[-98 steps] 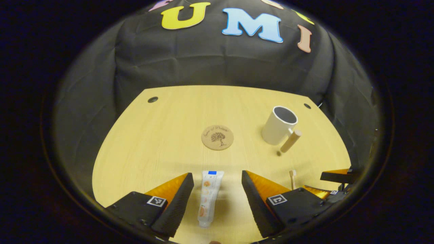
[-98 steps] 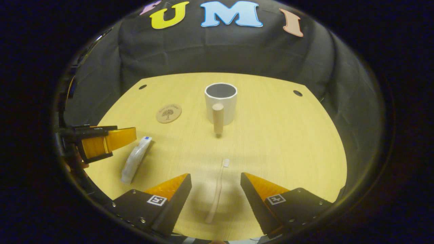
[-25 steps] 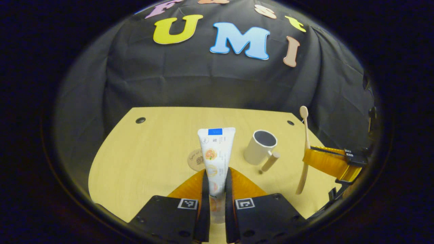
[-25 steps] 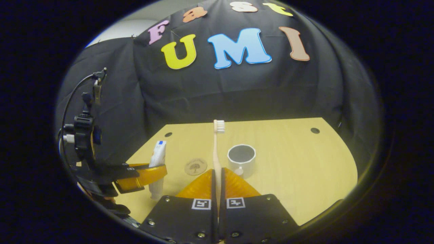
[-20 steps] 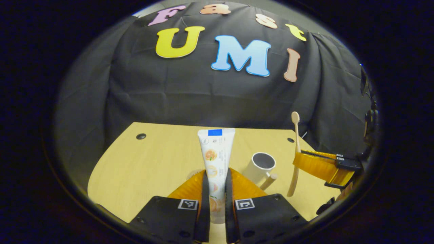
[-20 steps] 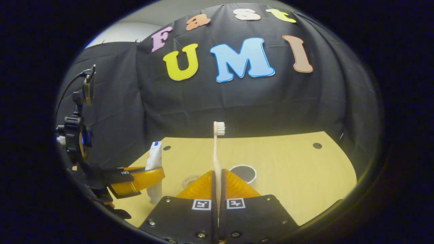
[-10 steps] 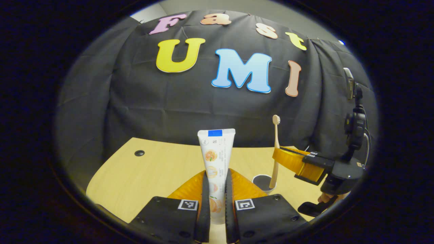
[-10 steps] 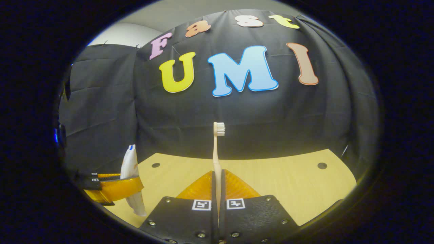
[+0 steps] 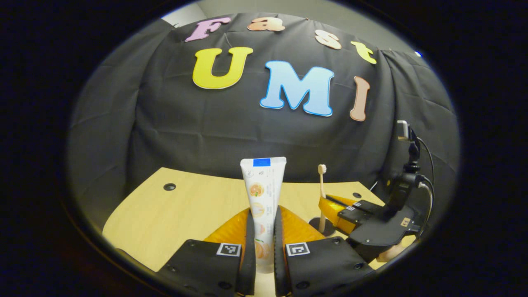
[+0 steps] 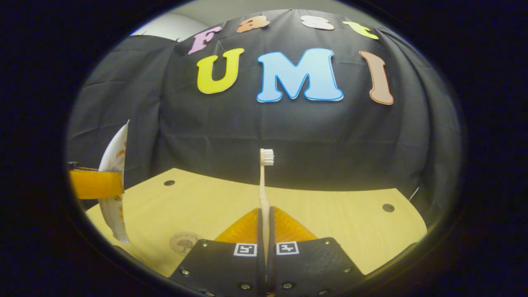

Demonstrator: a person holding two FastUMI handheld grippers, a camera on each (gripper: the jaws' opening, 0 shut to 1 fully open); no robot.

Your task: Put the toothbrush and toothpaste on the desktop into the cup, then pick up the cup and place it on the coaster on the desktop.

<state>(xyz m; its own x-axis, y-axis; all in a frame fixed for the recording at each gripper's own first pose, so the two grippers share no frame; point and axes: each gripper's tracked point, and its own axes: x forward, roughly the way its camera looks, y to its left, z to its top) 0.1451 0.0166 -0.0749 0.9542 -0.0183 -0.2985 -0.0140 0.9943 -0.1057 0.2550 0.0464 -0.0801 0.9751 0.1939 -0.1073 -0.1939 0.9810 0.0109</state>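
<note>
In the left gripper view, the left gripper (image 9: 261, 231) is clamped on a white toothpaste tube (image 9: 262, 194), both fingers pressed against its lower half. The tube stands upright, flat crimped end uppermost with a blue band across it; printed orange-fruit pictures run down its face, and the small print is too fine to read. Square black-and-white coded markers sit on each finger mount.

Farther off, towards the desktop's (image 9: 194, 210) right edge, the right gripper (image 9: 330, 205) holds a pale toothbrush (image 9: 321, 185) upright, bristles on top. The handle's lower end reaches down to a dark round mouth that appears to be the cup (image 9: 326, 227); the cup's wall is hidden behind the near finger mount, and whether the tip is inside cannot be told. A hand (image 9: 390, 252) shows under that gripper.

In the right gripper view, the right gripper (image 10: 264, 231) is closed narrowly on the toothbrush (image 10: 264, 185), white bristles facing right. The round cork coaster (image 10: 183, 243), printed with a tree and lettering too small to read, lies on the desktop (image 10: 350, 222) near its front-left edge and carries nothing. At the left, the left gripper (image 10: 97, 184) holds the toothpaste tube (image 10: 113, 194) clear above the desktop.
</note>
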